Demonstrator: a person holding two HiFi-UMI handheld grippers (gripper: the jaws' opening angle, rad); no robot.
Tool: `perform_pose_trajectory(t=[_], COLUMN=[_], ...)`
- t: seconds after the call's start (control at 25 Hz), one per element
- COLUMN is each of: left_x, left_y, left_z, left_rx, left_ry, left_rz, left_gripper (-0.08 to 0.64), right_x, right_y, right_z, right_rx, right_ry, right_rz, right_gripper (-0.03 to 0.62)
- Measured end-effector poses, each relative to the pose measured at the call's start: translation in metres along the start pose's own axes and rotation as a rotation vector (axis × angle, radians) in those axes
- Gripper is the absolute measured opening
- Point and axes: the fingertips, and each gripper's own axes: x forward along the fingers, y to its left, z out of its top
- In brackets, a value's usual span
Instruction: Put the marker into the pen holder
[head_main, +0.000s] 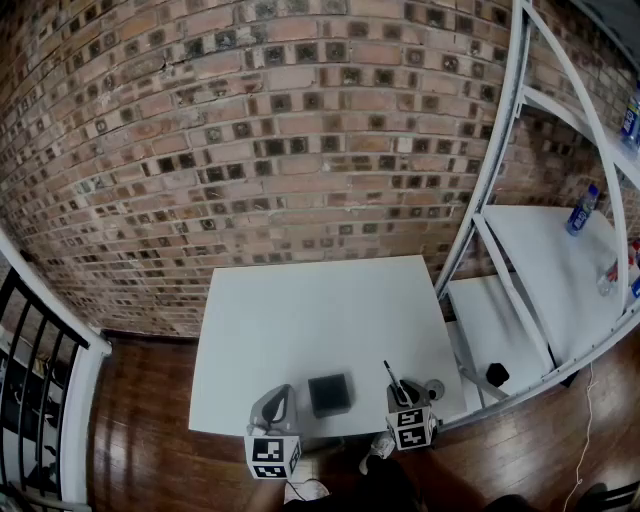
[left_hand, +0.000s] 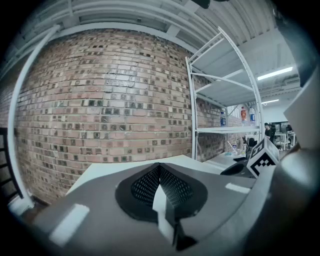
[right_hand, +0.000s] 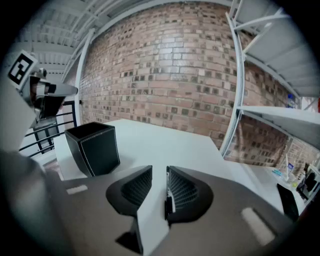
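The white worktop (head_main: 310, 310) fills the middle of the head view, against a brick wall (head_main: 250, 130) across the top of the frame; a white shelving rack (head_main: 500, 150) stands at the right, with a bottle (head_main: 581, 210) on one shelf; dark wooden floor (head_main: 140, 420) shows at lower left.

The black square pen holder (head_main: 329, 394) stands upright near the worktop's lower edge, between the two tools; in the right gripper view it sits at middle left (right_hand: 95, 147), its open top showing.

The marker (head_main: 390, 374) is a thin dark stick at lower right of centre in the head view, slanting up and left from the tip of the right gripper (head_main: 402, 392); whether it touches the tongs I cannot tell; it is near the pen holder, outside it.

The right gripper (right_hand: 160, 170) has its tongs at a narrow gap, bare worktop showing through; the left gripper (head_main: 278, 398), just left of the pen holder, has its tongs (left_hand: 160, 167) pressed together on nothing.
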Motion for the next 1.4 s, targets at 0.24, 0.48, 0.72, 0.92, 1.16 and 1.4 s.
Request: perform_pose_trajectory(t=[0.24, 0.48, 0.72, 0.92, 1.16, 1.4], left_x=[0.01, 0.011, 0.016, 0.018, 0.016, 0.013], left_y=[-0.003, 0.003, 0.009, 0.012, 0.012, 0.015], left_z=[0.001, -0.007, -0.01, -0.009, -0.01, -0.011], left_rx=[-0.005, -0.005, -0.004, -0.017, -0.029, -0.013], left_ry=[0.003, 0.036, 0.032, 0.031, 0.035, 0.027], left_rz=[0.004, 0.007, 0.02, 0.02, 0.01, 0.013], left_gripper=[0.012, 0.012, 0.012, 0.012, 0.012, 0.012], right_x=[0.026, 0.046, 0.053, 0.058, 0.054, 0.044], right_y=[-0.018, -0.016, -0.023, -0.025, -0.029, -0.018], right_z=[-0.023, -0.051, -0.056, -0.058, -0.06, -0.043], right_rx=[-0.003, 0.033, 0.041, 0.051, 0.058, 0.033], right_ry=[0.132, 0.253, 0.316, 0.313, 0.329, 0.233], right_rz=[0.037, 0.083, 0.113, 0.139, 0.104, 0.077], right_gripper=[0.095, 0.097, 0.1, 0.091, 0.044, 0.044])
